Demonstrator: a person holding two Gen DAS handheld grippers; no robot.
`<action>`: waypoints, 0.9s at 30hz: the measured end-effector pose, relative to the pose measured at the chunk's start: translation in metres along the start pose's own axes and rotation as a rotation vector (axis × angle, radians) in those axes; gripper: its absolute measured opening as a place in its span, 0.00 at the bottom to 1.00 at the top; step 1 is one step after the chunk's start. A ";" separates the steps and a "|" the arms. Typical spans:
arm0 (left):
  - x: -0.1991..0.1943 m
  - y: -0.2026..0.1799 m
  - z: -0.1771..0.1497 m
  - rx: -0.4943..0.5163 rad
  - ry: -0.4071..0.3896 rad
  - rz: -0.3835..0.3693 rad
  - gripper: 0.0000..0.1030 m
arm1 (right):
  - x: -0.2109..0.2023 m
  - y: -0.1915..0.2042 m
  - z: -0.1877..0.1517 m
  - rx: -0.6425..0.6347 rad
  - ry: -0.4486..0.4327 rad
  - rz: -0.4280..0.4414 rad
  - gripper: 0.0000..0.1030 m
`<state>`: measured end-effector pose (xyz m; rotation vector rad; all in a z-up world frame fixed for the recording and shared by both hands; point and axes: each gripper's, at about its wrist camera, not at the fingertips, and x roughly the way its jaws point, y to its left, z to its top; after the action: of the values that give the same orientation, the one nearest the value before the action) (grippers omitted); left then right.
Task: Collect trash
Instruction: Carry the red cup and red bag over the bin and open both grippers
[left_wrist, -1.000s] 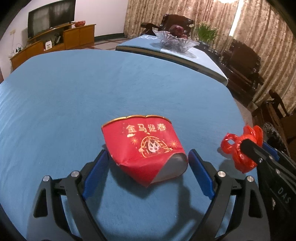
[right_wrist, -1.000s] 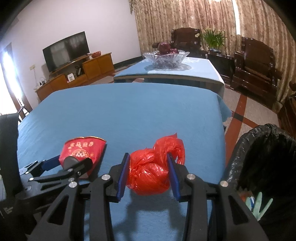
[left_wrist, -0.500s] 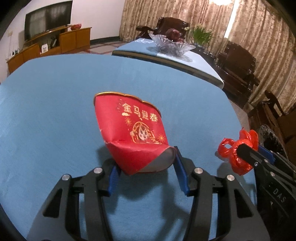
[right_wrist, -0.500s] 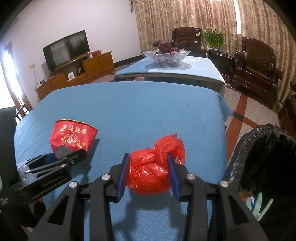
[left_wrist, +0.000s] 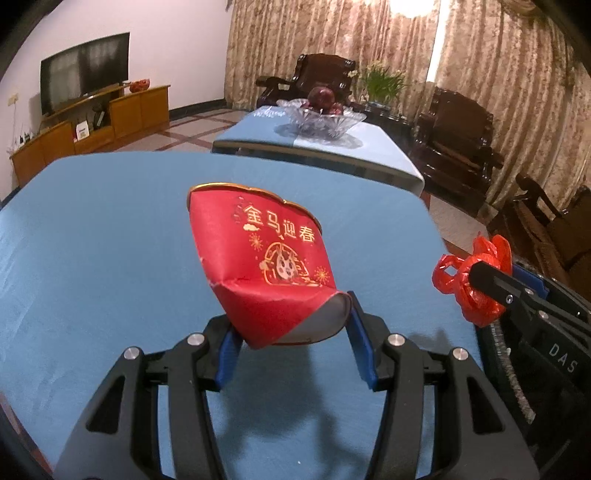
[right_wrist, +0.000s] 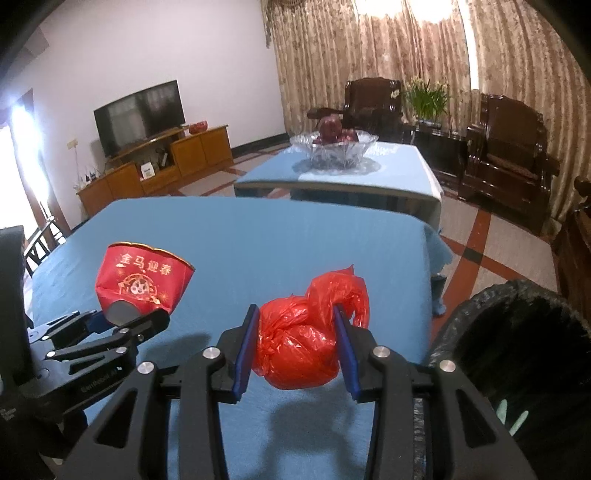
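My left gripper (left_wrist: 291, 341) is shut on a crushed red paper cup (left_wrist: 262, 258) with gold lettering and holds it in the air above the blue table (left_wrist: 92, 258). The cup also shows in the right wrist view (right_wrist: 142, 280), held at its base. My right gripper (right_wrist: 295, 343) is shut on a knotted red plastic bag (right_wrist: 299, 343) and holds it above the table's right part. The bag also shows at the right of the left wrist view (left_wrist: 472, 280).
A bin lined with a black bag (right_wrist: 517, 332) stands at the table's right edge, with some trash inside. Behind are a second blue table with a glass fruit bowl (right_wrist: 332, 146), dark wooden armchairs (right_wrist: 509, 155) and a TV cabinet (right_wrist: 155, 170).
My left gripper closed on the red cup and lifted it off the table. My right gripper kept its hold on the red bag and rose with it.
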<state>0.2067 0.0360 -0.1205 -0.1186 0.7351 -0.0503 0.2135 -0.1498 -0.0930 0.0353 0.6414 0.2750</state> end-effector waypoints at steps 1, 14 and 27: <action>-0.005 -0.003 0.001 0.006 -0.007 -0.002 0.48 | -0.005 -0.001 0.001 -0.001 -0.007 -0.001 0.38; -0.048 -0.048 0.016 0.058 -0.076 -0.070 0.48 | -0.076 -0.015 0.008 0.006 -0.094 -0.038 0.38; -0.063 -0.129 0.015 0.159 -0.103 -0.196 0.48 | -0.140 -0.073 0.003 0.063 -0.158 -0.172 0.38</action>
<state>0.1695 -0.0846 -0.0514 -0.0404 0.6119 -0.2869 0.1258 -0.2572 -0.0172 0.0618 0.4919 0.0846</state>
